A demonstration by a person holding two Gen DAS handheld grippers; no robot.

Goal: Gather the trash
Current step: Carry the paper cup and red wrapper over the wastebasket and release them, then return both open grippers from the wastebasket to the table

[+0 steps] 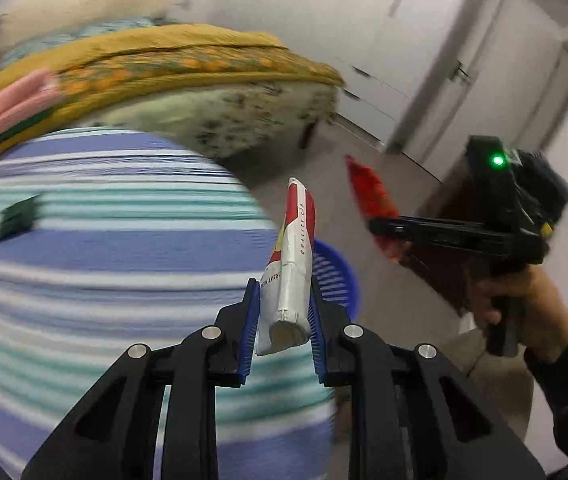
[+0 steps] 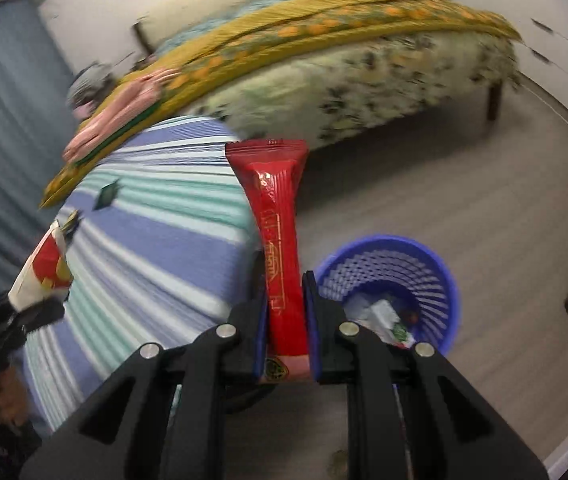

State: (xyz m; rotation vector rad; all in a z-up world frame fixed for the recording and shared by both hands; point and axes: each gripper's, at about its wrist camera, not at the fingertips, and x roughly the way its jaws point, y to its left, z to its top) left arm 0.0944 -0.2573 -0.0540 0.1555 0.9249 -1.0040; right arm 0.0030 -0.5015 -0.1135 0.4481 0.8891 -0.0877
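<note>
My left gripper (image 1: 284, 292) is shut on a white and red crumpled wrapper (image 1: 294, 256) that sticks up past its blue pads, over the edge of the striped bed. The wrapper (image 2: 42, 270) also shows at the left in the right wrist view. My right gripper (image 2: 286, 284) is shut on a long red snack packet (image 2: 280, 216), standing upright between its pads; the same packet (image 1: 372, 200) shows in the left wrist view. A blue mesh bin (image 2: 394, 280) stands on the floor just right of the right gripper, with several bits of trash inside. Part of the bin (image 1: 334, 276) shows behind the left gripper.
A bed with a blue, white and green striped sheet (image 2: 156, 232) fills the left; a small green packet (image 2: 106, 196) lies on it. A yellow blanket (image 2: 324, 20) and pink cloth (image 2: 124, 108) lie beyond. Grey floor (image 2: 464, 184) spreads right. A hand (image 1: 524, 296) holds the right gripper.
</note>
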